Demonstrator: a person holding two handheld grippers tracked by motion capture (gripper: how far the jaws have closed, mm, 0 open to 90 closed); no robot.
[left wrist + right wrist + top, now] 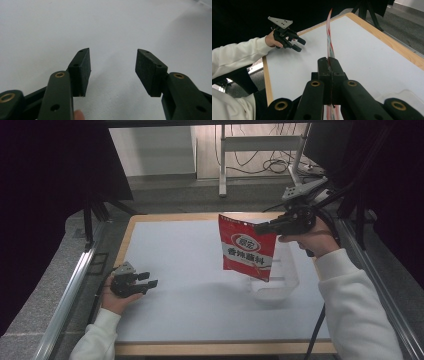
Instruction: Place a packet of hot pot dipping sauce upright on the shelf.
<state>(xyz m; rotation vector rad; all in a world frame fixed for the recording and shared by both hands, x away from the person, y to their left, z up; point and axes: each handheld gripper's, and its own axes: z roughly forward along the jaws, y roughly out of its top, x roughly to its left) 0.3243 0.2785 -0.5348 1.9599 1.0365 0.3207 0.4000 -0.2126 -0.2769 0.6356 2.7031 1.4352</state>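
White-topped desk [190, 270] with wooden rim, dark surround. Item: red seasoning packet [247, 249], hanging above a clear plastic tray [280, 280] at 3 o'clock, its upper edge clamped in the right claw [264, 227]. Likely light, limp, slick film; best held at the top seam. Left claw [150, 280], 9 o'clock: jaws apart, empty.
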